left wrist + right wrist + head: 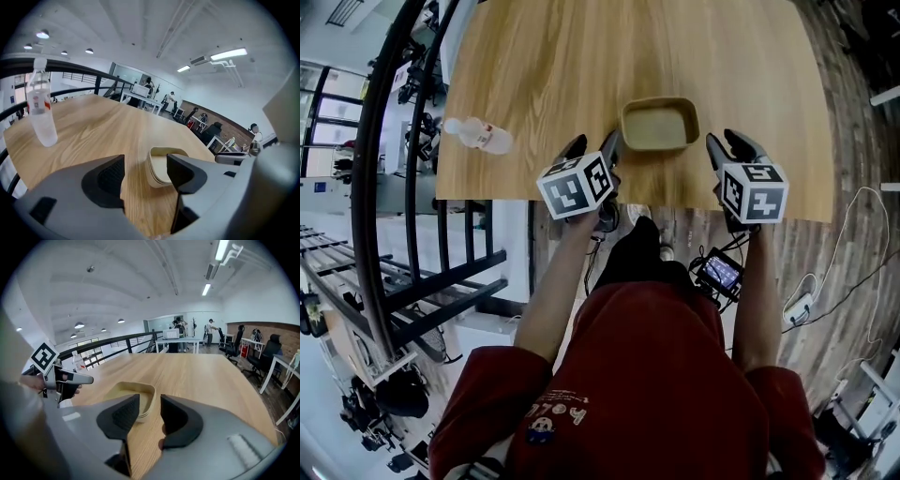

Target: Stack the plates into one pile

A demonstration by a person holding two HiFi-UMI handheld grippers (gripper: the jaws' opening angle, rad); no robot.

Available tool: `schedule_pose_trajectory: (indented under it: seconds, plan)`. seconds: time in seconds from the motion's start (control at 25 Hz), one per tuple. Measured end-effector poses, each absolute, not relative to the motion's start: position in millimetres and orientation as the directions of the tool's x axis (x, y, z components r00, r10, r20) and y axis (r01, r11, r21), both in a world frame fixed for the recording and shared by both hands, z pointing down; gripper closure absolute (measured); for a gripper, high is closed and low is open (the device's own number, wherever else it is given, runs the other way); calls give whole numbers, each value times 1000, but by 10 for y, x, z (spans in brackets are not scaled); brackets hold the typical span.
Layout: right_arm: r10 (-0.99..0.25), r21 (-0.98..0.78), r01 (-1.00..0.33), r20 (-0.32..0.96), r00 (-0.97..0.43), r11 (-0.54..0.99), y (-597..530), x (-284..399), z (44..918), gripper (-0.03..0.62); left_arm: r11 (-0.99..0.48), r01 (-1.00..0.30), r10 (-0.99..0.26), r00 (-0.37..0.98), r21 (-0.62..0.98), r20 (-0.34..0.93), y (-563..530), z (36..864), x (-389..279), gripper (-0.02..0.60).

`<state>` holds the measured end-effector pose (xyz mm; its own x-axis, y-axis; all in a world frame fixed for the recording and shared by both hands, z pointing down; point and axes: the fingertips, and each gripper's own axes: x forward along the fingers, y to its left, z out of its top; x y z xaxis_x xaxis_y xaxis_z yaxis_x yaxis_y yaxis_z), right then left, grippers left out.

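The pile of plates [660, 124] is sitting at the near edge of the table [581, 56]. Jaws are partly covering it in both gripper views, and its plate count is hard to make out. The left gripper [595, 146] and right gripper [729, 143] are hovering on either side of the pile, jaws spread and gripping nothing. A bottle [478, 135] is standing well left of the pile.

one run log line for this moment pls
plate pile: one stack on table | left gripper: open, empty | right gripper: open, empty | bottle: upright

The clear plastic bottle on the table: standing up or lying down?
Upright: in the left gripper view the clear plastic bottle stands on its base on the wooden table, cap uppermost.
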<state>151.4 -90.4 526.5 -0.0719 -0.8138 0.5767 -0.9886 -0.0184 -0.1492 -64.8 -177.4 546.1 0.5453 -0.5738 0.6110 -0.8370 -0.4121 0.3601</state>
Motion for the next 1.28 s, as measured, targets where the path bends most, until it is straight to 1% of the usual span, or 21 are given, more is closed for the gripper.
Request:
schedule_pose_trajectory:
  seconds: [0.16, 0.32, 0.48, 0.64, 0.72, 0.84, 1.04, 1.16, 1.28]
  plan:
    - [-874, -116, -993, 483, -49, -8, -628, 1458, 4728, 445, -433, -852, -650, 521, 294, 552, -1510, 4968, -838, 316]
    - [-920, -86, -996, 391, -21, -14, -391, 1473, 4276, 445, -482, -838, -711, 545, 256, 445, -1328, 4424, -874, 316]
    - [-953, -69, -997, 304, -5, -17, -240, 1360, 3857, 445, -545, -816, -745, 577, 193, 335, -1244, 3958, -967, 316]
    - [-982, -38, -998, 183, 44, -52, -167, 1256, 3325, 445, -603, -786, -755, 617, 133, 223, -1207, 3530, -1048, 316]
    - [-988, -3, -996, 125, 87, -88, -120, 1179, 3098, 445, -629, -768, -748, 640, 120, 176, -1154, 3338, -1098, 316]
    - [-988, 28, -991, 70, 135, -133, -35, 1048, 2907, 445, -657, -749, -741, 662, 83, 116, -1046, 3122, -1187, 317]
    - [-976, 74, -974, -57, 212, -215, -12, 853, 2616, 445, -647, -762, -762, 648, -25, -2, -1036, 2843, -1358, 318]
    - [-961, 99, -964, -148, 231, -247, -6, 695, 2416, 445, -637, -769, -767, 639, -57, -51, -1052, 2688, -1425, 321]
    - [-952, 80, -964, -199, 234, -254, -14, 648, 2339, 445, -634, -772, -769, 636, -46, -66, -1050, 2649, -1437, 322]
